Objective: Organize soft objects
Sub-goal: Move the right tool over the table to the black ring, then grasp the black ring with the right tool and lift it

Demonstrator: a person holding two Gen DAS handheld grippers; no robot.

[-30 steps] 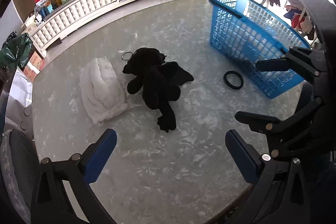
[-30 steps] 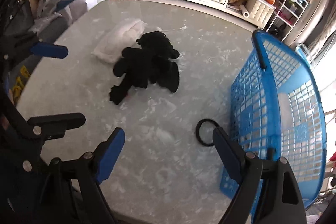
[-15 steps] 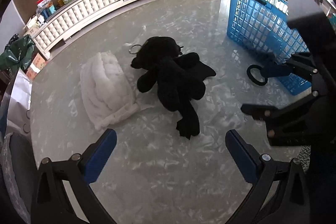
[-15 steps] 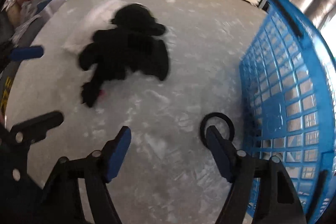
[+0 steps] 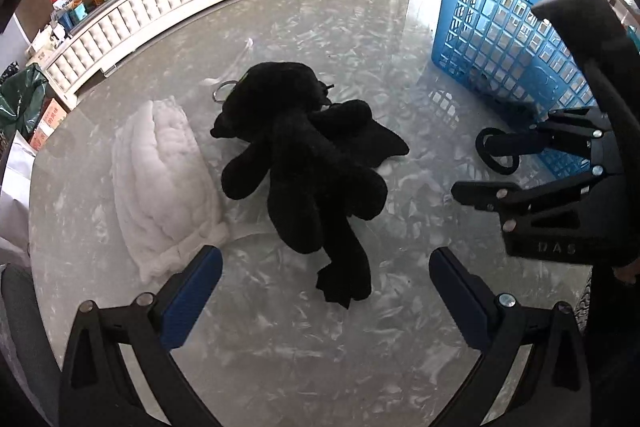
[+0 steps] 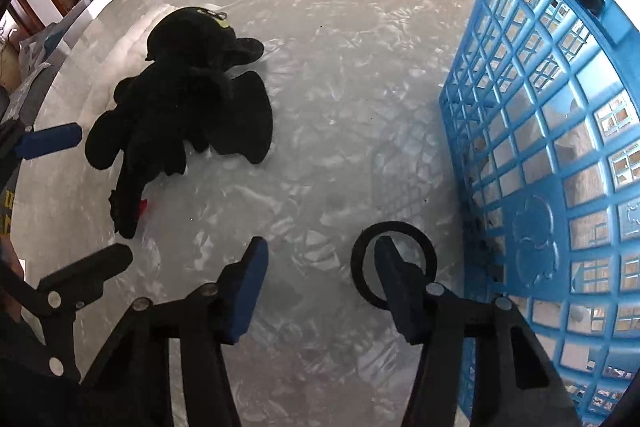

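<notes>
The right hand-held gripper point(image 6: 320, 259), jaws just closing yet still apart, half-hides a black ring point(image 6: 394, 263), seemingly untouched; the left hand-held gripper point(image 5: 326, 277) gapes wide.

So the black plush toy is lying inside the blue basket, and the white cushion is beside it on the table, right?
Not quite. The black plush toy lies on the table, outside the blue basket; the left wrist view shows it. The white cushion is beside it.

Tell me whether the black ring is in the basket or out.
Out. The black ring lies flat on the table beside the blue basket.
</notes>
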